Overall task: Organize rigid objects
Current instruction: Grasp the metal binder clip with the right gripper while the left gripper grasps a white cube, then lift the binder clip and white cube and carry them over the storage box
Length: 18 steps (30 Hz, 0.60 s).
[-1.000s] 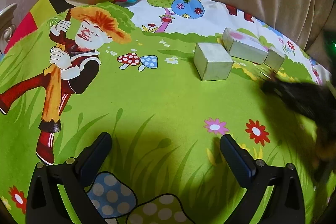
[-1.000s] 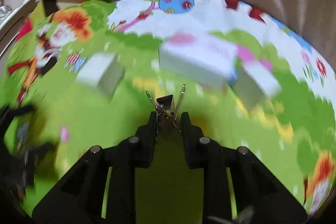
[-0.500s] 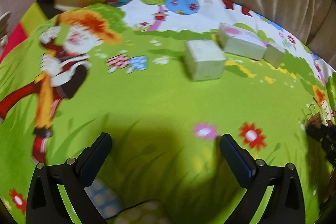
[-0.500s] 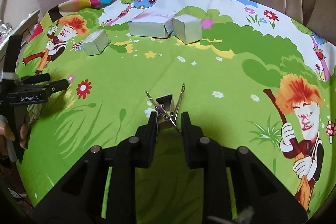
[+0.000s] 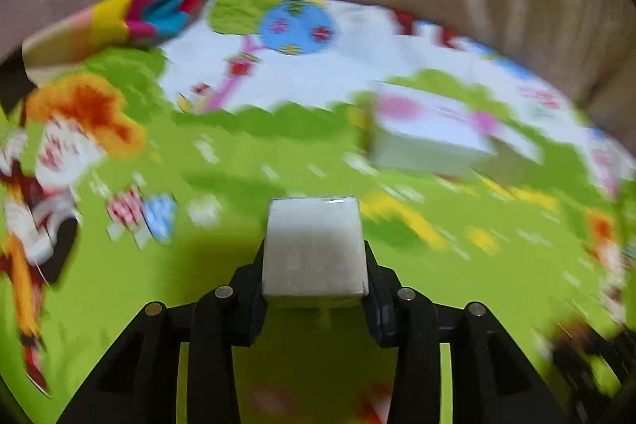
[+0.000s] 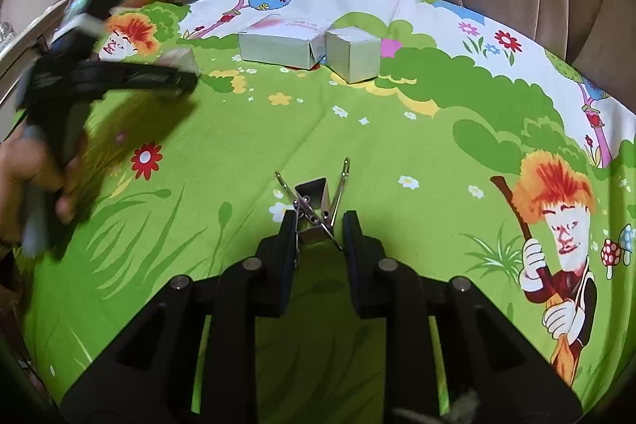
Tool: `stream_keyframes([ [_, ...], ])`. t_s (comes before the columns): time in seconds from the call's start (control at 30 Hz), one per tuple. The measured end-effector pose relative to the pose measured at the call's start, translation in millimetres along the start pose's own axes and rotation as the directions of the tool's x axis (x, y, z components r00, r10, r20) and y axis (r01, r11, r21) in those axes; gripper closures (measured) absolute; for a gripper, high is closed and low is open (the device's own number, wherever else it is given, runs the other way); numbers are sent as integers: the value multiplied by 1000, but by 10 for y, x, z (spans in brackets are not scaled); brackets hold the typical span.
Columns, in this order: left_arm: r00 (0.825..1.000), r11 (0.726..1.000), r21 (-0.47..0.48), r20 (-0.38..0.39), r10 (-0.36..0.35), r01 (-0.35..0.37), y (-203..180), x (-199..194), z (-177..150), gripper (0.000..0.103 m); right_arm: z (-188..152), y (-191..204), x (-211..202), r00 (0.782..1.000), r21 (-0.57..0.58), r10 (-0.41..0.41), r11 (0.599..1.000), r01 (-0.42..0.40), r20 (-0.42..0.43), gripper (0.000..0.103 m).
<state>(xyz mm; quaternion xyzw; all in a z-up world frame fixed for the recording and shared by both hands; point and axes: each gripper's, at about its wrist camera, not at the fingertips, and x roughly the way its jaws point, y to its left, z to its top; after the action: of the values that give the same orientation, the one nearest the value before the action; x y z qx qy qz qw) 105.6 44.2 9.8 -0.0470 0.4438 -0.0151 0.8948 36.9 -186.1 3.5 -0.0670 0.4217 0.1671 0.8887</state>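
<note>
Grey cardboard cube [image 5: 314, 249] sits gripped in closing left gripper [image 5: 314, 265] jaws, likely bound for boxes at one o'clock; right gripper [image 6: 318, 221] jaws clamp a metal binder clip [image 6: 314, 203].

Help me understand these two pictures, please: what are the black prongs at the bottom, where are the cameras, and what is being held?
There is no robot here. A person holds a two-finger gripper in each hand, and each gripper carries a wide-angle camera looking forward along its own black fingers.

In the left wrist view, the left gripper is closing its jaws on a small white box; the picture is blurred.

In the right wrist view, the right gripper is shut on a metal binder clip. At the left edge you see the person's hand with the other gripper.

Everything sits on a cartoon-printed cloth. At its far side lie a long white box and a small cube-shaped box, side by side.
</note>
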Motion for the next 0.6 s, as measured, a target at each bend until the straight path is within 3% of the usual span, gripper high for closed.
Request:
stream_keyframes([
  [0.1,998,999,39,57,-23,21,-98,-407,-456,62,1,-11,2,1000,6,8,1000,-8,1,76],
  [0.23,998,997,66,48,-43,39,-117,-611,-898,62,2,-20,3,1000,11,13,1000,-13,1,76],
  [0.5,999,993,118,39,8,-12,-231,-551,-859,62,5,-22,5,1000,15,15,1000,-15,3,76],
  [0.6,999,994,106,39,-5,1,-184,-545,-865,62,8,-26,7,1000,15,15,1000,-15,3,76],
])
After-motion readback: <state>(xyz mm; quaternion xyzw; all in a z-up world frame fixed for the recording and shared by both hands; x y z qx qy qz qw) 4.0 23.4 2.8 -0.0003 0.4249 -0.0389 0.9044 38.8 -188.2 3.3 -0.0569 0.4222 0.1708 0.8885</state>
